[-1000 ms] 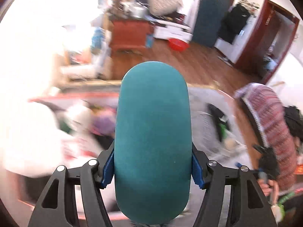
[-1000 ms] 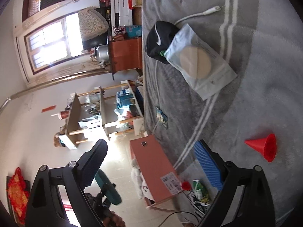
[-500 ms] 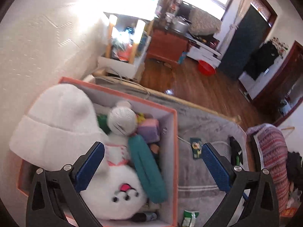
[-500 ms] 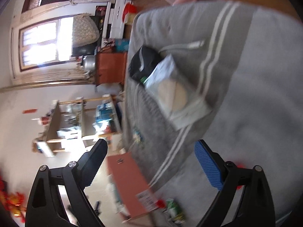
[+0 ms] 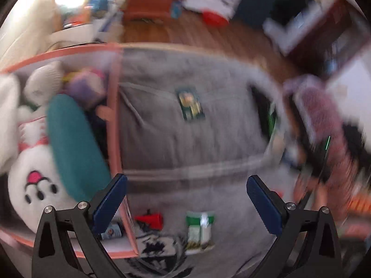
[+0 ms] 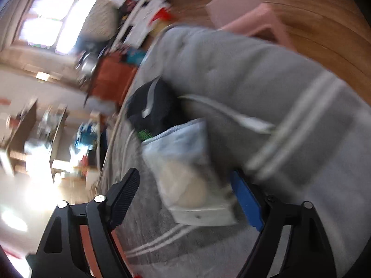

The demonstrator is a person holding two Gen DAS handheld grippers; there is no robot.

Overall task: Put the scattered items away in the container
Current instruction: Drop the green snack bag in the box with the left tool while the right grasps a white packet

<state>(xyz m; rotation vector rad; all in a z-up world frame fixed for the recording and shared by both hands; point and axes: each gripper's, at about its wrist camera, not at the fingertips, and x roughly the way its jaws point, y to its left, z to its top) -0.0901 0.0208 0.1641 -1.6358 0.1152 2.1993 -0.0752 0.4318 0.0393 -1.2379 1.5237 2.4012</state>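
In the left wrist view the pink-walled box [image 5: 113, 125] stands at the left on the grey blanket [image 5: 185, 148]. It holds a teal oval case [image 5: 74, 148], a white plush toy [image 5: 32, 192] and other soft items. My left gripper [image 5: 185, 199] is open and empty over the blanket, right of the box. A small green card [image 5: 190, 104], a red cone [image 5: 150, 220] and a green-white packet [image 5: 200, 231] lie on the blanket. In the right wrist view my right gripper [image 6: 185, 199] is open around a clear bag with a beige disc [image 6: 187, 176], not closed on it. A black cap [image 6: 150, 106] lies beyond.
A white cable [image 6: 231, 113] runs across the blanket [image 6: 266, 88] by the bag. A pink stool [image 6: 250, 16] stands on the wooden floor past the blanket's edge. A patterned pink cloth [image 5: 324, 115] lies at the right of the left wrist view. Both views are blurred.
My left gripper let go of the teal case into the box, then swung right over the blanket. My right gripper moved forward until the clear bag lies between its fingers.
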